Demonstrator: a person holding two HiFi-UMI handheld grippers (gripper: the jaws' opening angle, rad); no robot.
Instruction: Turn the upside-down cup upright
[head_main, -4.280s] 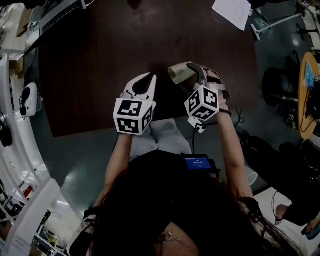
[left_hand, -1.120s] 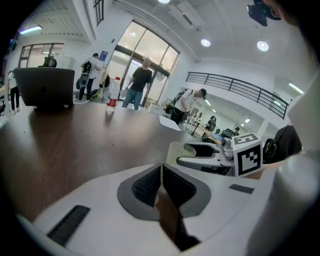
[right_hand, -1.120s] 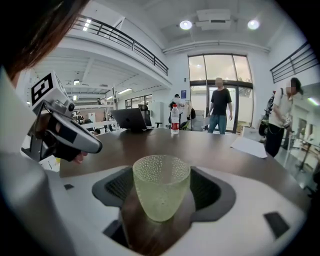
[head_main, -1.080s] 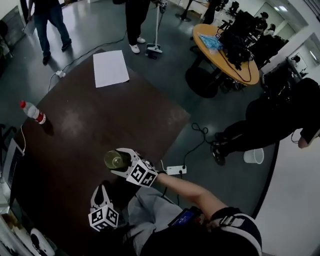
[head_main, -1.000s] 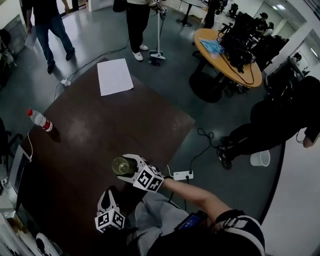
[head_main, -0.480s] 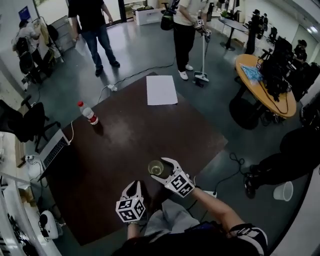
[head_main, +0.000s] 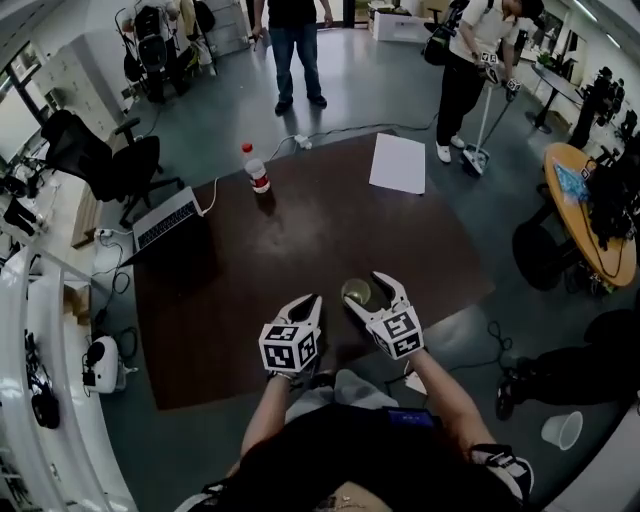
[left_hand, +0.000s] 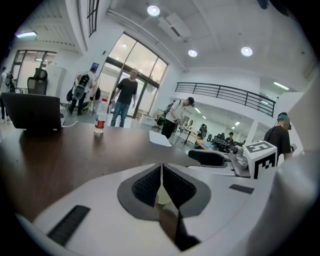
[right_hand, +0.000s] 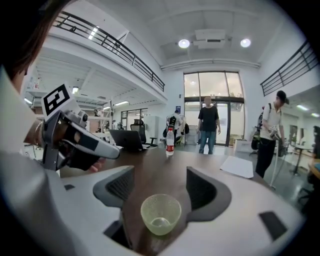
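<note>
Cup is right way up on the table, with the right claw open around it.

The cup (right_hand: 160, 214) stands on the dark table (head_main: 250, 250), close to the edge near the person, with its mouth up. It is see-through, pale yellow-green and a bit bumpy, and it looks empty, as its round bottom shows through. The right gripper (right_hand: 160, 181) has its jaws wide apart, one on each side of the cup, and neither seems to touch it. I think it is open like this so the cup can stand alone, so the job looks done. The left gripper (left_hand: 161, 172) is squeezed together and sits just beside the right one; it seems not to be needed. A pale bit shows in its thin slit, but I cannot tell what it is.
</note>
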